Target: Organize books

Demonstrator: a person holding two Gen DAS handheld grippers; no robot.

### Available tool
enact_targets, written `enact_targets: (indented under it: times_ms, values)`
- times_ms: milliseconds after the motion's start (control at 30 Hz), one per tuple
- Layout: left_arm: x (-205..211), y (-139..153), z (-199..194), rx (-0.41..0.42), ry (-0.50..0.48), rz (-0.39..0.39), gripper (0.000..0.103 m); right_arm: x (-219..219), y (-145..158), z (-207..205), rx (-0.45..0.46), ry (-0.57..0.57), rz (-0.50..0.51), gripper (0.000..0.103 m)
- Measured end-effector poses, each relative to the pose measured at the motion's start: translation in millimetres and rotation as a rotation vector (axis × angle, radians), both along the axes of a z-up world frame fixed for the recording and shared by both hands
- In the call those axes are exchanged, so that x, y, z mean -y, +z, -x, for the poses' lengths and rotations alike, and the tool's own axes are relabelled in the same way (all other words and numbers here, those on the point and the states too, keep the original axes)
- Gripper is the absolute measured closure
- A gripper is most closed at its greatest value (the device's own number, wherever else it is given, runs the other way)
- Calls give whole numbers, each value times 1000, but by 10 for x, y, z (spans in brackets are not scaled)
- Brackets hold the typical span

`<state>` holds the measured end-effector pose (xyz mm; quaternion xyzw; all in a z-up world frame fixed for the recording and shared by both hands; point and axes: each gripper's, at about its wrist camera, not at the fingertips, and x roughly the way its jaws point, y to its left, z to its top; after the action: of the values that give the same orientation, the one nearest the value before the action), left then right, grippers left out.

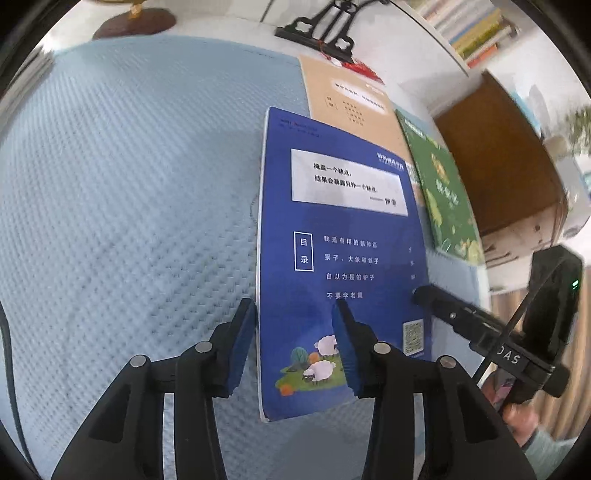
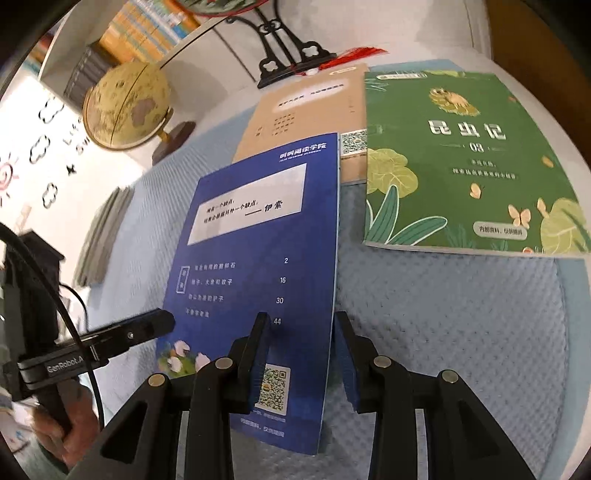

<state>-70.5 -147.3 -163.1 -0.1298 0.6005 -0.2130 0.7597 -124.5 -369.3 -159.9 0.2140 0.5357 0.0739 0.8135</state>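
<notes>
Both grippers sit nearest, one at each long edge of the blue book (image 1: 340,258): the left gripper (image 1: 293,341) straddles its spine edge with jaws apart, one pad under and one over the cover, not clamped as far as I can see; the right gripper (image 2: 301,354) likewise brackets the opposite edge, jaws parted around it. That book seems tilted up off the pale blue mat (image 1: 129,184), near the mat's middle. Beyond it a tan book (image 2: 306,107) lies flat toward the far edge, partly under the blue one's far corner, and a green book (image 2: 461,162) rests beside it at the far right corner. Judging by this, sorting has barely begun: three books lie loose, none stacked or shelved. Open mat lies to the left; the far edge is crowded by a black stand (image 2: 288,55) and a globe (image 2: 125,107), with a shelf of books (image 1: 476,33) behind.
</notes>
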Motion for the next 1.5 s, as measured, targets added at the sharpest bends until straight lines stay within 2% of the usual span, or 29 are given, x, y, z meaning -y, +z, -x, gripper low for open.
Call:
enact_targets:
  times_ms: [100, 200, 233, 367, 400, 433, 467, 533, 600, 700, 800, 900, 1000, 1133, 1233, 1300, 1333, 1400, 1433, 1500]
  values:
    - [-90, -32, 24, -15, 22, 59, 64, 53, -9, 14, -18, -12, -62, 68]
    - [-132, -36, 25, -17, 21, 75, 64, 173, -29, 67, -37, -43, -192, 68]
    - [-143, -36, 25, -17, 19, 77, 64, 252, -34, 127, -33, -65, -271, 67]
    - [-193, -55, 16, -31, 8, 117, 64, 493, -237, 161, -28, -143, -735, 68]
    - [-196, -60, 9, -36, 4, 123, 64, 430, -230, 121, -29, -126, -726, 68]
    - [-197, -60, 5, -37, 1, 123, 64, 372, -197, 77, -28, -106, -676, 68]
    - [-193, -60, 1, -38, -2, 122, 64, 250, -134, 13, -23, -66, -576, 68]
    - [-183, -59, -11, -41, -8, 118, 64, 101, -37, -64, -14, -35, -473, 71]
    - [-180, -37, -9, -42, -11, 100, 64, -38, 200, -89, 38, -15, -320, 77]
    - [-230, 73, 31, -2, 2, 33, 64, -316, 599, -85, 144, 85, -74, 82]
    - [-376, 271, 87, 50, 39, 24, 64, -599, 911, -99, 211, 175, 36, 83]
    - [-586, 523, 116, 95, 91, 65, 64, -872, 1191, -99, 270, 246, 67, 83]
    - [-896, 770, 140, 132, 159, 116, 64, -1207, 1341, -189, 282, 324, 60, 82]
    - [-1457, 900, 221, 139, 283, 176, 64, -1643, 1355, -301, 267, 423, -84, 81]
    - [-1840, 864, 380, 144, 378, 140, 64, -1923, 1241, -366, 215, 471, -148, 80]
    - [-2029, 830, 485, 145, 419, 114, 64, -2052, 1149, -338, 190, 494, -154, 80]
    - [-2144, 790, 529, 136, 435, 103, 64, -2083, 1098, -341, 177, 498, -147, 78]
    - [-2260, 705, 563, 112, 446, 84, 64, -2124, 973, -353, 143, 493, -132, 66]
    - [-2268, 658, 572, 99, 442, 77, 64, -2112, 900, -352, 129, 477, -120, 55]
    - [-2215, 520, 514, 69, 417, 52, 64, -2079, 747, -364, 109, 433, -82, 53]
